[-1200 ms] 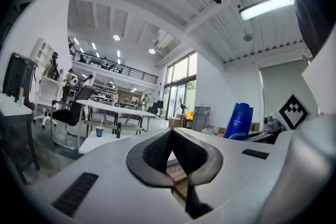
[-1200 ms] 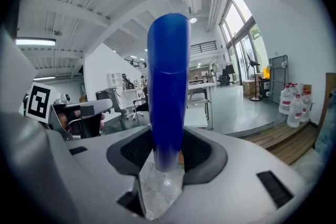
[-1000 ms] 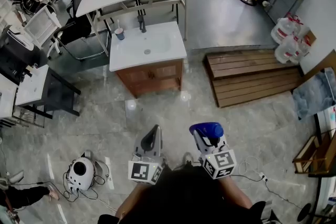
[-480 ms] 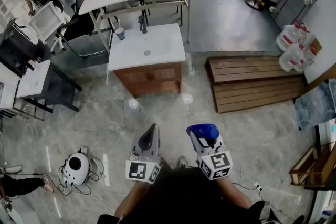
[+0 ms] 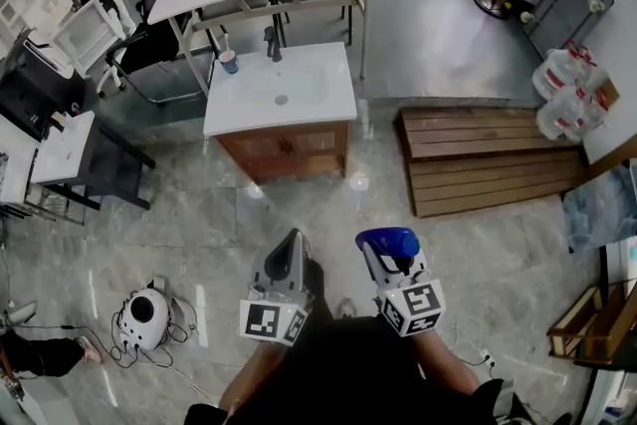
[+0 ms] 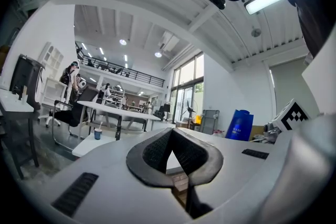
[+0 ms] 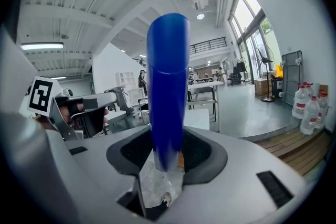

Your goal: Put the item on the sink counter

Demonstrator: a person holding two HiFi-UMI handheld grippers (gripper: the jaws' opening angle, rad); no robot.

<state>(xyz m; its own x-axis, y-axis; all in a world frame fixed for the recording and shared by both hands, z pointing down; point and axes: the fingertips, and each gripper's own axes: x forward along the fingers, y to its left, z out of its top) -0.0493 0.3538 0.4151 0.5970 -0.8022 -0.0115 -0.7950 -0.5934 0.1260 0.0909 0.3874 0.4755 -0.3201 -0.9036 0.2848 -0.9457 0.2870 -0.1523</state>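
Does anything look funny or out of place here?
Yes: the white sink counter on its wooden cabinet stands alone on the open floor, against no wall. A round white device lies on the floor amid tangled cables.

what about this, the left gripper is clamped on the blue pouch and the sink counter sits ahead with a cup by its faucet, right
No: the right gripper holds the blue pouch, as the right gripper view shows; the left gripper is empty. The sink counter does sit ahead with a cup by its faucet.
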